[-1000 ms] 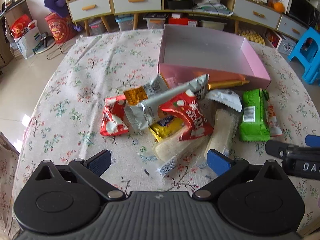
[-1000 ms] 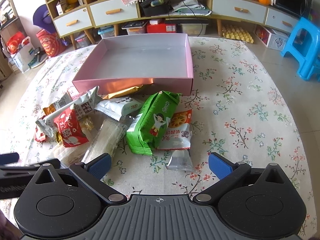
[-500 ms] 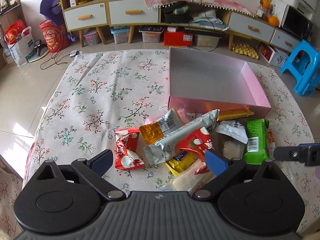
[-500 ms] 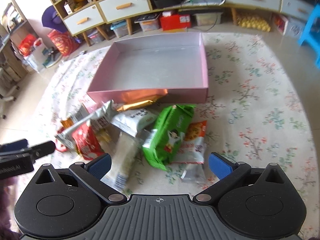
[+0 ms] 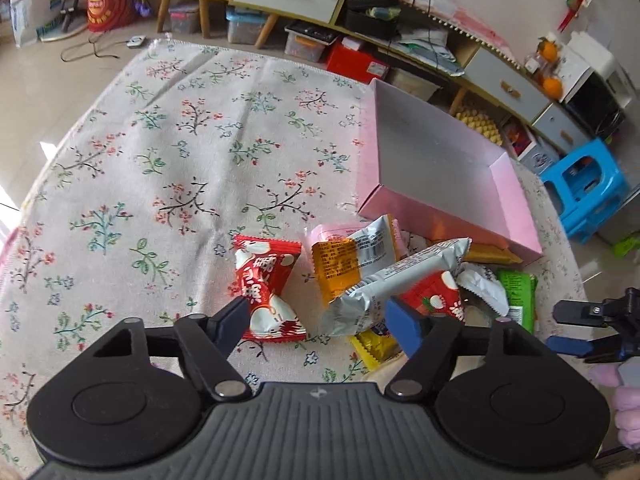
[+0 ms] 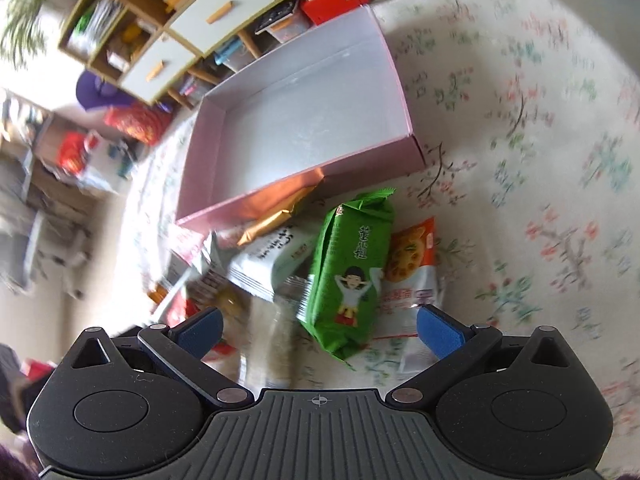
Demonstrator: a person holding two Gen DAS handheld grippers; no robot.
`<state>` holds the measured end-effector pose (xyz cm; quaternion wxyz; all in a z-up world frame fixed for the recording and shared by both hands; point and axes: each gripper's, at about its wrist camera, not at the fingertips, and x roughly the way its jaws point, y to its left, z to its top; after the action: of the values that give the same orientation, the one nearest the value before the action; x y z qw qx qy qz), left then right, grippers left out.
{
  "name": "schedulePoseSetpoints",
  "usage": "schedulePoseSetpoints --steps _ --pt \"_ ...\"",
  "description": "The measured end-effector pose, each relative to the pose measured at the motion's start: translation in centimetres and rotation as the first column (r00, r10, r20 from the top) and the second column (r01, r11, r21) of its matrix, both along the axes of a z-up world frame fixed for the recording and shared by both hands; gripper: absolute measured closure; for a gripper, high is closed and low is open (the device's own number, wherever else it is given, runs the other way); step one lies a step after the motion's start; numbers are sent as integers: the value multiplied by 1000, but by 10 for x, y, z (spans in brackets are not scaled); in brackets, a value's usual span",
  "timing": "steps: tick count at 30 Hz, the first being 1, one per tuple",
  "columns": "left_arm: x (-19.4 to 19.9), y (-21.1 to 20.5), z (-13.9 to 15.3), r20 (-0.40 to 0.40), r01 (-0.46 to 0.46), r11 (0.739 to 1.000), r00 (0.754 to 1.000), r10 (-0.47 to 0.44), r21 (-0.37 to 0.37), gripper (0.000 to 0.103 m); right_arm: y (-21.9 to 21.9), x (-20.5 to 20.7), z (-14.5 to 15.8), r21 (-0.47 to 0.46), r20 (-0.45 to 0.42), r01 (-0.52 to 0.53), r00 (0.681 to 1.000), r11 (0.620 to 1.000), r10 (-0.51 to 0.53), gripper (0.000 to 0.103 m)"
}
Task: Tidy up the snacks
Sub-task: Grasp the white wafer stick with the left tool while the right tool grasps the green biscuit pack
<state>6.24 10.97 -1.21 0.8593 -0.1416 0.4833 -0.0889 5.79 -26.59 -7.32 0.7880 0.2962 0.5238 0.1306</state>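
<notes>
The pink box (image 5: 448, 168) stood empty on the flowered tablecloth (image 5: 160, 160), so none of the sorting was done; every snack still lay in a heap just in front of the box's near wall.

The left gripper (image 5: 320, 316) hung low over the near-left end of that heap. Its jaws had just been closing, yet the pads pressed on nothing: the red candy-style packet (image 5: 266, 292) and the silver packet (image 5: 396, 280) lay between and beyond them, ungrasped. The right gripper (image 6: 318, 330) was spread wide and held nothing, poised over the green packet (image 6: 352, 276) at the heap's right end, nearer the box's right corner.

Left to do, as I judged it: pick up each packet and lay it inside the box, starting with whichever one the left jaws settled on.

On writing: the red packet carried large white Chinese characters, and a second red packet (image 5: 436, 300) under the silver one bore similar ones. The orange packet (image 5: 340, 266) beside the box showed fine print and a barcode, too small to read. The green packet had dark Chinese characters above a cartoon child; the right view was blurred, so the white packet's (image 6: 272, 260) dark lettering may be Chinese too, but I could not make it out. An orange-and-white cracker packet (image 6: 412, 264) lay against the green one.
</notes>
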Motion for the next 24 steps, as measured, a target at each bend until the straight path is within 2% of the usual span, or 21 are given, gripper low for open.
schedulePoseSetpoints --steps 2,6,10,15,20,24 --pt "1 2 0 16 23 999 1000 -23 -30 43 -1 3 -4 32 -12 15 1000 999 -15 1" --pt "5 0 -1 46 79 996 996 -77 -38 55 -1 7 -5 37 -5 42 999 998 -42 4" --pt "9 -9 -3 80 167 986 983 -165 -7 59 2 10 -10 30 -9 51 999 998 -51 13" --pt "11 -19 -12 57 236 972 970 -236 11 77 5 12 -16 -3 -25 69 997 998 -69 42" --pt "7 -28 -11 43 315 949 948 -315 7 80 1 12 -18 -22 -34 90 995 996 -91 57" --pt "5 -41 -15 30 371 927 927 -373 55 80 1 12 -18 -34 -32 88 996 996 -89 59"
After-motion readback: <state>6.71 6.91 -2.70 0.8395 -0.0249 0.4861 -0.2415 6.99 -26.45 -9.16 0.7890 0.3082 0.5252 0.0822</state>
